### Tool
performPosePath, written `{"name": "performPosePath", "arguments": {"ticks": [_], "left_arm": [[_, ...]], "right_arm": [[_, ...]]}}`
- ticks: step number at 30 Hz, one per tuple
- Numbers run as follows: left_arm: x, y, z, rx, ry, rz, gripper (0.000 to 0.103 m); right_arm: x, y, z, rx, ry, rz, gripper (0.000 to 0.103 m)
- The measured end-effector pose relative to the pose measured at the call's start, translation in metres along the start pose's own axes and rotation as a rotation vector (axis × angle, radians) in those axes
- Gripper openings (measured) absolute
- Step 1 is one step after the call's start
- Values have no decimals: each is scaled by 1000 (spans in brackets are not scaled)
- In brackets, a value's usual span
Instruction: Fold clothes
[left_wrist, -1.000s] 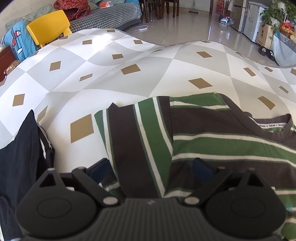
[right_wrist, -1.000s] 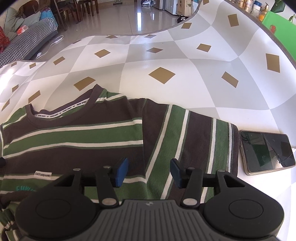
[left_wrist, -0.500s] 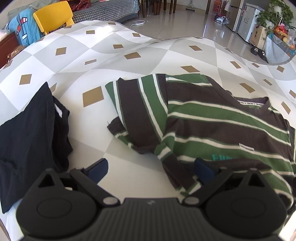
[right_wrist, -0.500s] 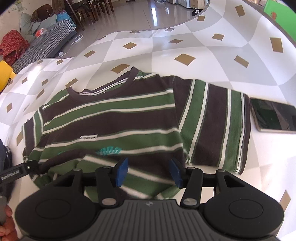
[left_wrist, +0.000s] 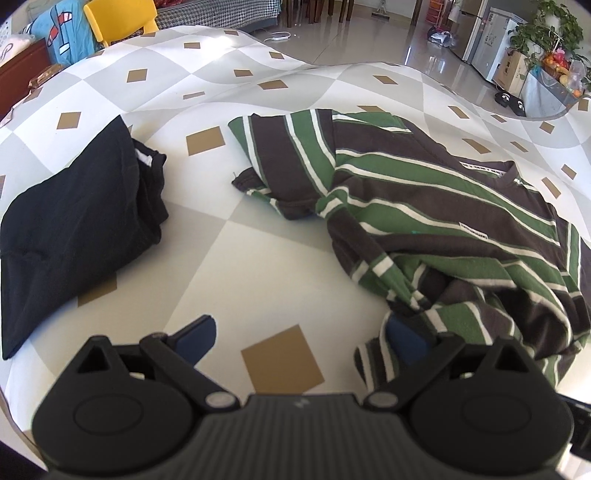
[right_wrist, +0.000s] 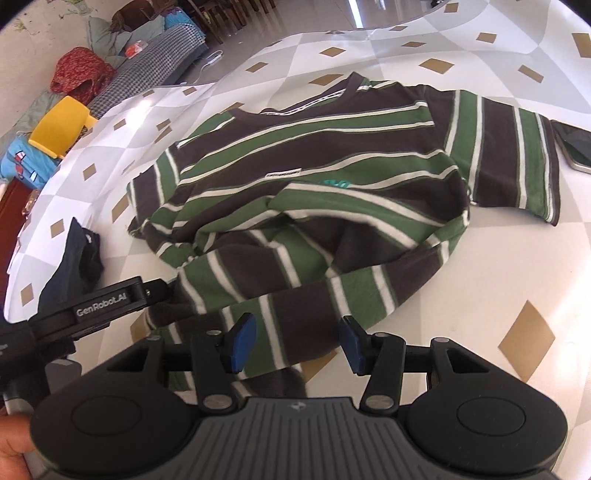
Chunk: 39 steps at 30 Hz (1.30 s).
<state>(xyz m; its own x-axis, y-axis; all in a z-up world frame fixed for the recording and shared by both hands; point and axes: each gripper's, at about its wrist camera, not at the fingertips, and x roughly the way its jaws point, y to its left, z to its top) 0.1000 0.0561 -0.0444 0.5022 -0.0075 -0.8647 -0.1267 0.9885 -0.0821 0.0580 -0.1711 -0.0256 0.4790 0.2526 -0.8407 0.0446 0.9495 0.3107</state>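
Striped cotton shirt (left_wrist: 424, 206), brown, green and white, one item: lies on the surface (left_wrist: 258, 266), partly folded. Collar toward the far edge, sleeves spread flat to either side, lower hem gathered up in loose bunched folds toward the near edge. Woven label visible on the chest.

Black garment (left_wrist: 74, 206), one item: folded, on the left part of the surface, well apart from the shirt, with bare cloth between them.

Surface covering: white and grey diamond-check cloth with tan lozenges, one tan lozenge (left_wrist: 282, 360) directly between the left fingers.

Phone (right_wrist: 574, 142), one item: dark screen up, just beside the shirt's right sleeve, near the right edge of the surface.

Left tongs (left_wrist: 299, 336): blue-padded, released and spread wide. The left pad stands over bare cloth; the right pad sits against the bunched hem of the shirt, which drapes over it. Nothing is clamped between the two pads.

Right tongs (right_wrist: 297, 341): blue-padded, parted about halfway, with the shirt's gathered hem lying between and under the pads; the pads stand apart from the fabric and do not pinch it. The left tool's black arm shows at the left of this view, its tip at the hem.

Background: yellow chair (left_wrist: 118, 16), checked sofa, tiled floor.
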Motion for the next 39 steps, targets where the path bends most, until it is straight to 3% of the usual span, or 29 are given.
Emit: {"name": "performPosePath", "arguments": {"ticks": [12, 26, 29, 34, 39], "left_arm": [[0, 17, -14, -60, 37, 0, 101], [2, 21, -21, -66, 60, -14, 101], [1, 22, -22, -65, 61, -16, 101], [0, 27, -22, -82, 60, -12, 101], [-1, 33, -21, -104, 55, -5, 101]], "right_arm": [[3, 66, -35, -303, -37, 82, 48], [21, 93, -54, -421, -62, 45, 48], [24, 94, -55, -426, -82, 28, 42], [22, 91, -54, -418, -117, 22, 16], [9, 86, -54, -404, -171, 2, 6]]}}
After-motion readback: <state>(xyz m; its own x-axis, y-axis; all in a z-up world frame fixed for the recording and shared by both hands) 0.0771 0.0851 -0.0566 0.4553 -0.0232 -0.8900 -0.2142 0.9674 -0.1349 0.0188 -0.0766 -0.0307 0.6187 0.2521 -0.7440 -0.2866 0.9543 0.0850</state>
